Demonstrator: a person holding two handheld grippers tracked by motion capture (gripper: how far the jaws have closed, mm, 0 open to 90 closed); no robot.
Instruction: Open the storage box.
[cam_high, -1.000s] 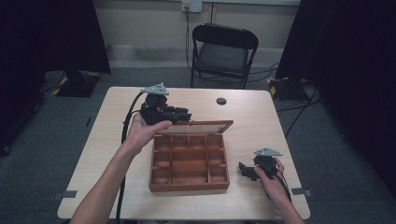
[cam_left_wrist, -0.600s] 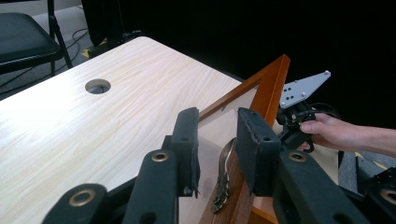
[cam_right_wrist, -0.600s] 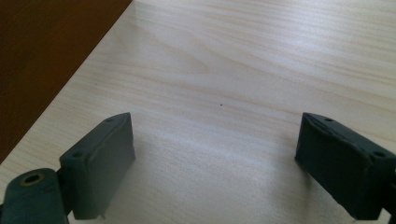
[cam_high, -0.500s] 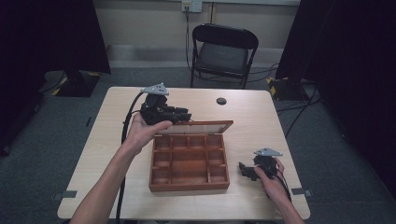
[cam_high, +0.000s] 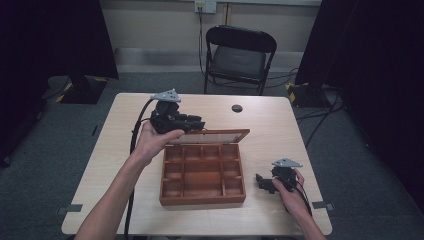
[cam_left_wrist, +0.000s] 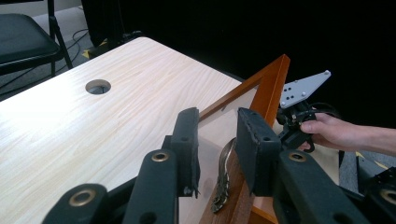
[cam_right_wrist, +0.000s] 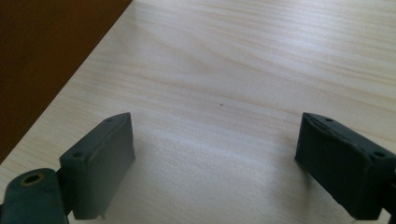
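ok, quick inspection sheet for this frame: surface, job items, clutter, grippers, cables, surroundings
Surface: light wood table, round grommet hole near the far edge.
Job's things: wooden compartment box, compartments look empty; its glazed lid stands raised at the far side.
Clutter: nothing seen.
Grippers: left gripper sits at the lid's left corner, jaws narrow, one each side of the lid edge; contact with the pads cannot be told. Right gripper rests on the table right of the box, jaws wide open, nothing between.
Cables: black cable trails from the left gripper along the forearm; more lie on the floor at right.
Surroundings: black folding chair behind the table, dark curtains, grey carpet.
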